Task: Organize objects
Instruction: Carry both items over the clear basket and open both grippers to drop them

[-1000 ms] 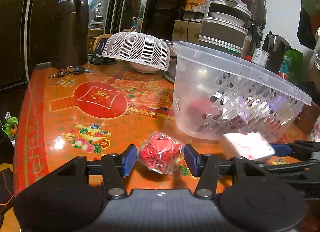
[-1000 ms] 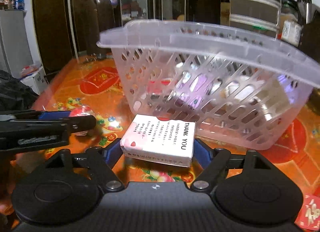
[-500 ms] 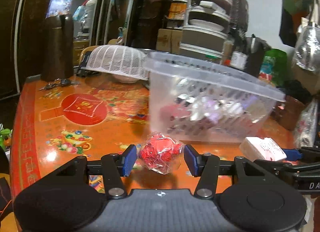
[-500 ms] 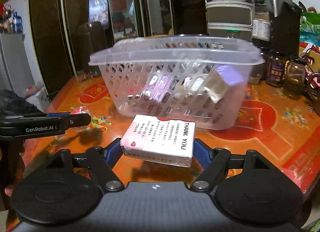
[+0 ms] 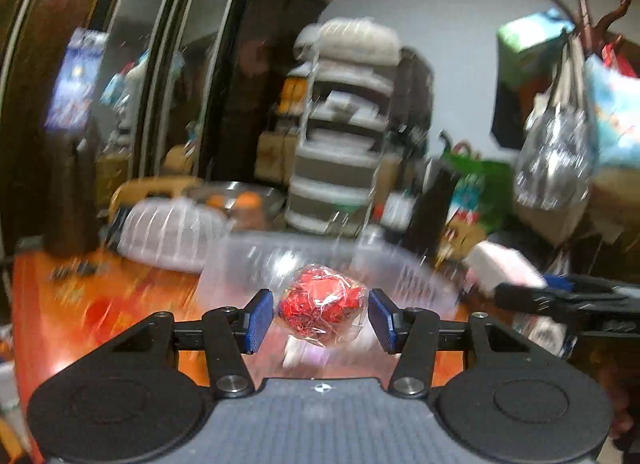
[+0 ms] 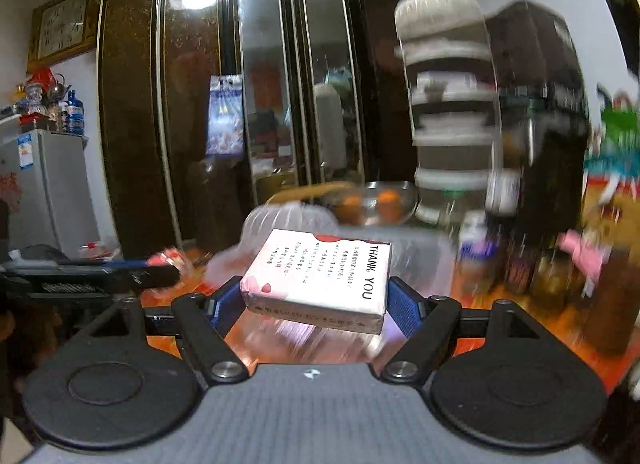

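Plainly, both grippers are carrying cargo above the table [image 5: 100, 304], over or just short of the clear plastic basket [image 5: 400, 276]; motion blur is hiding which. The left gripper [image 5: 316, 318] is framing one red cellophane-wrapped bundle [image 5: 322, 314], yet slivers of gap are showing between the wrapper and both blue pads [image 5: 258, 320], so I cannot tell whether the jaws are really pinching it or only touching the crinkled film. The right gripper [image 6: 314, 300] is pinching one flat white "THANK YOU" packet [image 6: 320, 278] by its two short sides, the packet lying level between the pads.

Judging from this, the bundle is the weaker point: slippery film and a soft, rounded filling are giving the pads little to bite on, and a jolt could be sending it down short of the basket rim, onto the table's near edge. The packet is looking secure, though a late or tilted release could be catching it on the rim. The two grippers are also working close beside each other, so they could be colliding over one opening.

Counting: two grippers, one bundle, one packet, one basket. Behind it, toward the far edge, one white mesh food cover [image 5: 176, 230] is sitting, and one metal bowl [image 6: 372, 202] is holding oranges.
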`<action>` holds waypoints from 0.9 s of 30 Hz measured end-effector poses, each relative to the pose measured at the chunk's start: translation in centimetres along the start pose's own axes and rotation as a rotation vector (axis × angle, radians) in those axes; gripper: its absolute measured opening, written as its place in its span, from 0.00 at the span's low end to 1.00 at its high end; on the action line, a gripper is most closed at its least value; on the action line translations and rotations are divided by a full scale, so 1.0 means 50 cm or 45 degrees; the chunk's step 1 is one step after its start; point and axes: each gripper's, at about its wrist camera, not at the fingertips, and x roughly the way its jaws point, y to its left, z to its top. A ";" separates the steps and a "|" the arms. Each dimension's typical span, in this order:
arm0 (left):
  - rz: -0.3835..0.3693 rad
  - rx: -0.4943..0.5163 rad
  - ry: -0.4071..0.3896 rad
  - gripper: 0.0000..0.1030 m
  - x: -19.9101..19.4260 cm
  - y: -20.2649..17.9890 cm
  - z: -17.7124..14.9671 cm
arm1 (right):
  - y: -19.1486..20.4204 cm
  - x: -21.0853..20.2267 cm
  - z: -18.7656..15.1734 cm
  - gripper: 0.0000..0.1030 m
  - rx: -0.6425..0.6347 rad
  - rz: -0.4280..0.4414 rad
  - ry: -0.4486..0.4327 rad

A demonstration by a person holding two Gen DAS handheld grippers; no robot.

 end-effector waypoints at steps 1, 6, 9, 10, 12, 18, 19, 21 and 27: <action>-0.013 0.008 -0.009 0.54 0.014 -0.005 0.027 | -0.004 0.019 0.021 0.76 -0.016 -0.004 0.018; 0.007 0.001 0.095 0.54 0.148 -0.007 0.123 | -0.052 0.167 0.099 0.76 0.057 0.016 0.235; 0.012 -0.063 0.250 0.54 0.247 0.016 0.131 | -0.060 0.260 0.103 0.76 0.025 -0.044 0.359; 0.023 -0.061 0.310 0.54 0.279 0.019 0.126 | -0.060 0.287 0.101 0.76 0.008 -0.058 0.389; 0.055 -0.072 0.379 0.54 0.323 0.027 0.107 | -0.056 0.326 0.089 0.76 -0.033 -0.072 0.442; 0.076 -0.103 0.482 0.55 0.376 0.051 0.081 | -0.079 0.388 0.046 0.76 -0.011 -0.047 0.533; 0.080 -0.100 0.498 0.55 0.380 0.052 0.081 | -0.080 0.393 0.043 0.76 -0.017 -0.052 0.542; 0.099 -0.099 0.517 0.55 0.386 0.058 0.078 | -0.077 0.392 0.040 0.76 -0.034 -0.054 0.549; 0.121 -0.110 0.548 0.55 0.404 0.068 0.061 | -0.062 0.397 0.027 0.76 -0.088 -0.046 0.569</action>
